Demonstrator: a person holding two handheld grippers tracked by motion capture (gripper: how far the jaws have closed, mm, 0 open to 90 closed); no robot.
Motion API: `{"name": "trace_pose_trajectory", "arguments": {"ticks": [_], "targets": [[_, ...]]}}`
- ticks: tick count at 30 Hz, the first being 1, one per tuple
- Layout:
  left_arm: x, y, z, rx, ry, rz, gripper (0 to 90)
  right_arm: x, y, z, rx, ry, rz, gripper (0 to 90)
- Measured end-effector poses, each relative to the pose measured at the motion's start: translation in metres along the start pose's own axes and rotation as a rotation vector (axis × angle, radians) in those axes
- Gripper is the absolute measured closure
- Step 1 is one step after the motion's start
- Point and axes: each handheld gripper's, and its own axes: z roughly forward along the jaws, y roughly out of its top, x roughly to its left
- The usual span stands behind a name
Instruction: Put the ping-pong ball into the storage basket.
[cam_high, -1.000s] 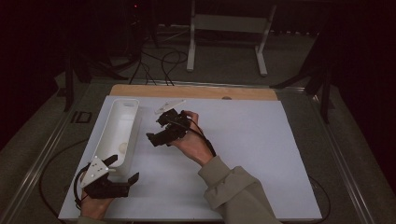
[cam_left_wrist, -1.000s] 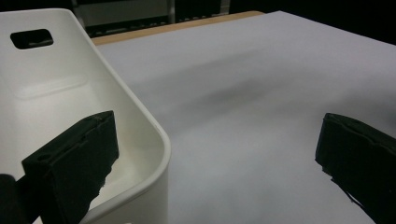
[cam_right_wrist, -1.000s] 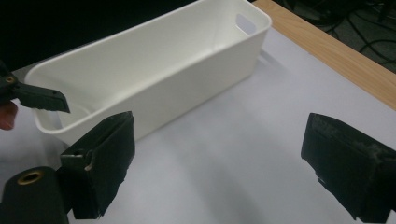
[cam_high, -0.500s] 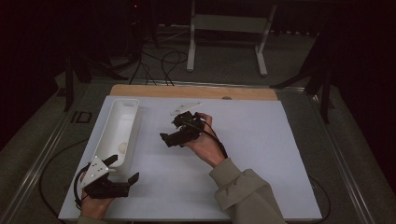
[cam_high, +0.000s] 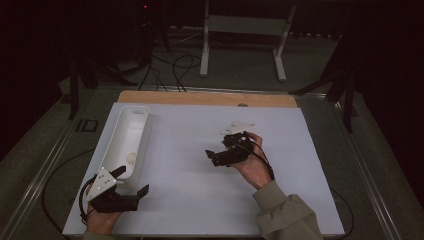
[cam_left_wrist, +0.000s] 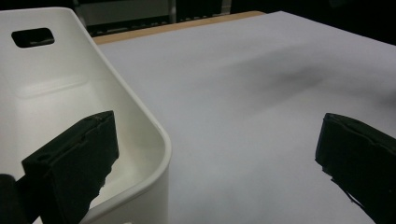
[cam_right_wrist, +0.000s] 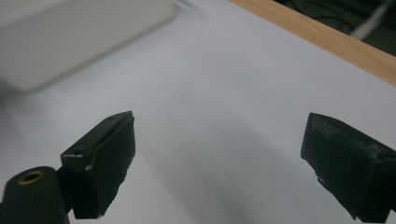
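A long white bin (cam_high: 127, 137) lies along the left side of the white table sheet (cam_high: 200, 200), with a small pale round thing (cam_high: 131, 158) inside it. My left gripper (cam_high: 132, 181) is open at the bin's near end. In the left gripper view it (cam_left_wrist: 215, 158) straddles the bin's corner wall (cam_left_wrist: 154, 154), one jaw inside and one over the sheet. My right gripper (cam_high: 211, 157) is held mid-table with its jaws pointing left toward the bin, well apart from it. In the right gripper view it (cam_right_wrist: 217, 158) is open and holds nothing, and the bin (cam_right_wrist: 79, 32) is blurred at the upper left.
A wooden strip (cam_high: 200, 97) runs along the table's far edge, also in the right gripper view (cam_right_wrist: 327, 37). Beyond the table stands a metal frame (cam_high: 240, 25), with cables (cam_high: 170, 62) on the dark floor. Bare sheet lies between the grippers and to the right.
My right gripper has moved right and toward the person, away from the bin. The left gripper has stayed at the bin's near end.
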Motion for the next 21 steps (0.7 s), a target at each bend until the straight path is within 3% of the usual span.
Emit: {"name": "trace_pose_trajectory", "arguments": {"ticks": [3, 6, 12, 15, 17, 19, 21], "targets": [[0.0, 0.0, 0.0, 0.001, 0.001, -0.002, 0.0, -0.007, -0.011, -0.006, 0.0, -0.013, 0.008, 9.9], [0.0, 0.0, 0.002, 0.007, 0.001, 0.0, 0.0, -0.023, -0.044, -0.025, -0.021, -0.028, 0.073, 9.9], [0.001, 0.0, 0.001, 0.003, 0.008, -0.007, 0.0, -0.032, -0.08, -0.048, -0.061, -0.054, 0.112, 10.2], [0.002, 0.0, 0.002, 0.003, 0.011, -0.013, 0.0, -0.036, -0.099, -0.06, -0.092, -0.067, 0.129, 10.2], [0.002, 0.001, 0.002, 0.004, 0.013, -0.011, 0.0, -0.038, -0.112, -0.069, -0.146, -0.064, 0.154, 10.3], [0.003, 0.001, 0.002, 0.004, 0.015, -0.013, 0.0, -0.039, -0.116, -0.072, -0.158, -0.068, 0.159, 10.3], [0.004, 0.001, 0.002, 0.004, 0.018, -0.017, 0.0, -0.042, -0.134, -0.079, -0.203, -0.079, 0.169, 10.1]]}}
